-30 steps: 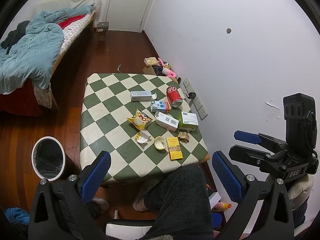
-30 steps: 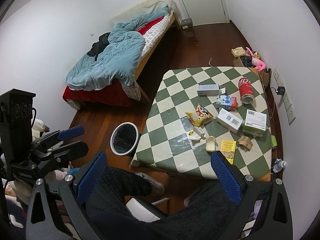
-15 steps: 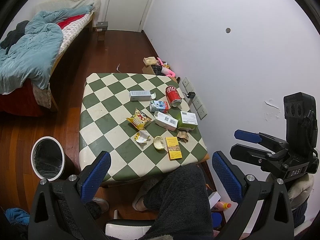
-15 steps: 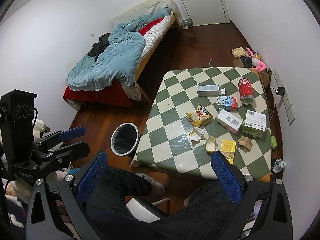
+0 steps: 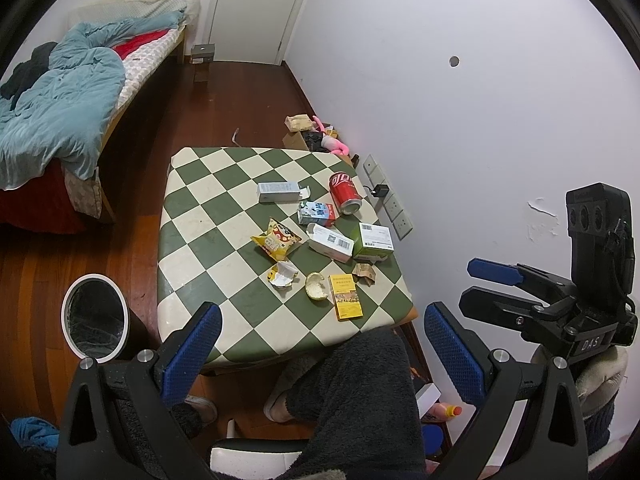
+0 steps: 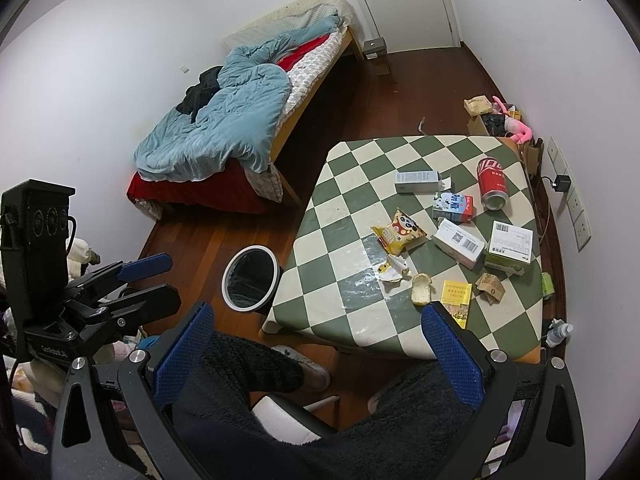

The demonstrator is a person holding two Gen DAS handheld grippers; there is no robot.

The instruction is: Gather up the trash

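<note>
Table (image 5: 208, 216): square top under a smooth green-and-cream chequered cover, glossy where light hits it near the middle.
Can (image 5: 346, 193): red metal cylinder lying on its side at the table's wall edge, open mouth toward the camera.
Cartons: a long grey-white box (image 5: 279, 192) with its flap open; a small blue-and-white milk carton (image 5: 316, 213) just beside the can; a white box (image 5: 331, 242) with barcode labels, touching a green box (image 5: 373, 241) with a white label.
Snack bag (image 5: 276, 239): crinkled yellow foil, near the table's centre.
Scraps: a torn white wrapper (image 5: 283, 274), a pale rounded piece (image 5: 316, 286) (possibly bread or a shell; too small to tell), a flat yellow box (image 5: 346, 291) and a crumpled brown paper (image 5: 365, 272), all near the front edge.
Bin (image 5: 96, 318): round, white rim, dark liner, on the floor beside the table's left front corner.
Room: dark red wooden floor, white walls, a white door (image 5: 260, 4), a bed (image 6: 248, 128) with a rumpled blue quilt.
Person: seated at the table, legs (image 5: 360, 392) in dark fleece.
Left gripper (image 5: 322, 344): held high above the lap, well apart from the table, blue textured pads spread wide, nothing between them.
Right gripper (image 6: 316, 346): same raised pose, fingers wide apart and empty.
</note>
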